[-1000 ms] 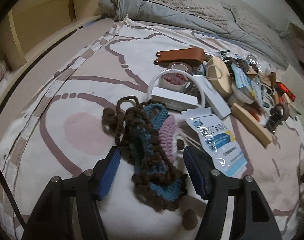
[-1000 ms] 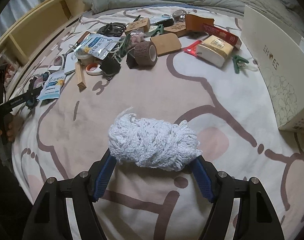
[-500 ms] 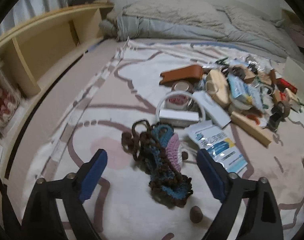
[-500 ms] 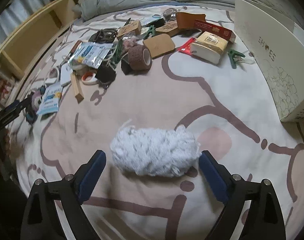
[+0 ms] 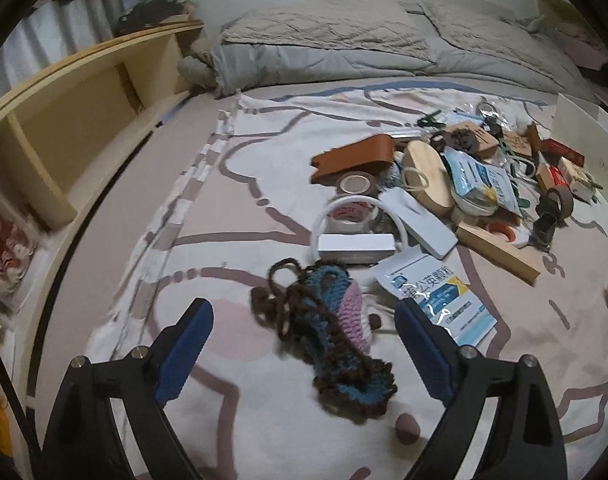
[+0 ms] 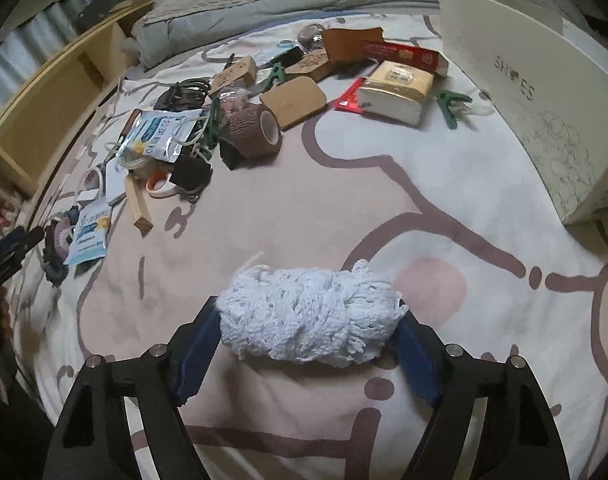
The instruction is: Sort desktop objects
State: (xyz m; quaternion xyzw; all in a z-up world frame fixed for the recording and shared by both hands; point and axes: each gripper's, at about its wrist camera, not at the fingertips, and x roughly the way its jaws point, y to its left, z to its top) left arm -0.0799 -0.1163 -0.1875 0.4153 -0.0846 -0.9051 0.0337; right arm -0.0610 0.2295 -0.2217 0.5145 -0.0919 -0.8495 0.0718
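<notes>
Since half a second ago our right hand-held gripper [image 6: 308, 344] has pinched the white yarn bundle [image 6: 310, 316] endwise at lower centre, long axis across the jaws; our left hand-held gripper [image 5: 304, 340] stays spread around the crocheted pouch [image 5: 328, 332].

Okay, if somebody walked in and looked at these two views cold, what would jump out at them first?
Probably the white yarn bundle, front and centre between the right gripper pads, which touch both its ends. Next, the brown, blue and pink crochet piece lying on the patterned sheet between the wide-open fingers of the left gripper. Behind both sits a dense heap of small clutter, with a white shoebox at its right edge.
</notes>
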